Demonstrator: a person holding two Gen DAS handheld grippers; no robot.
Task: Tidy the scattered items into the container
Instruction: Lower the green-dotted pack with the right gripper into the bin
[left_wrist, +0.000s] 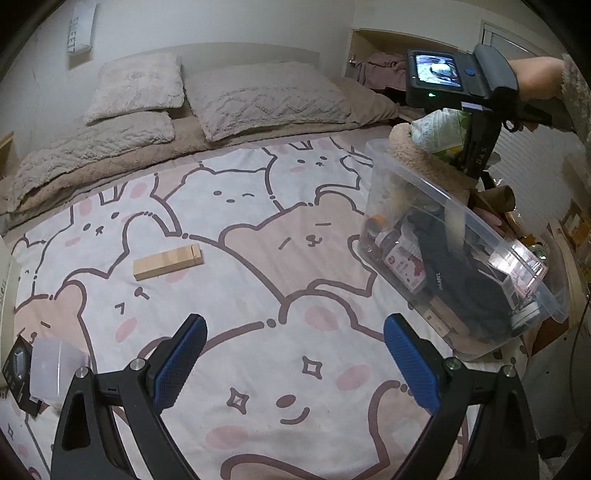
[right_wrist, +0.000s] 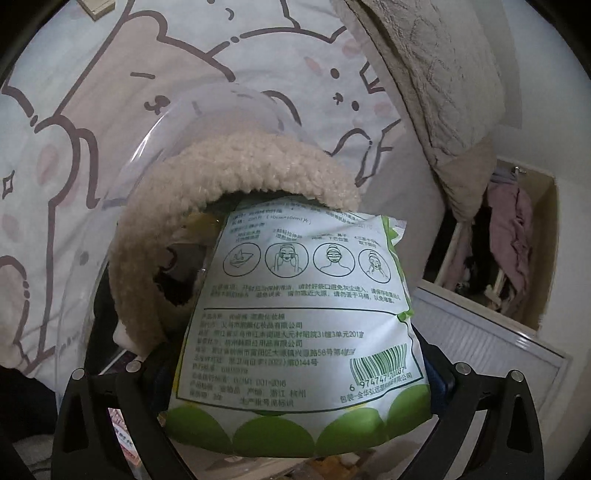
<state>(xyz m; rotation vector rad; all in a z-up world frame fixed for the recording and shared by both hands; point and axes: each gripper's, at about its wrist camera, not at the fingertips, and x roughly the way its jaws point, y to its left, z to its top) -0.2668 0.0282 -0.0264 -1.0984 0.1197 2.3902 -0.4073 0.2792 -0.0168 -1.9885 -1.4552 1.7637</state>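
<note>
the right gripper (right_wrist: 299, 384) is clamped on a green-and-white pack (right_wrist: 303, 314), held over the far end of the clear bin (left_wrist: 461, 206) with the pack's top against a fleece item (right_wrist: 236, 162) there. the left gripper (left_wrist: 291, 354) hangs wide and empty over the bedspread (left_wrist: 258, 280). a wood block (left_wrist: 168, 263) lies far-left of it, long axis left-right; the left is likely nearer. a white tub (left_wrist: 55, 365) sits near-left.
</note>
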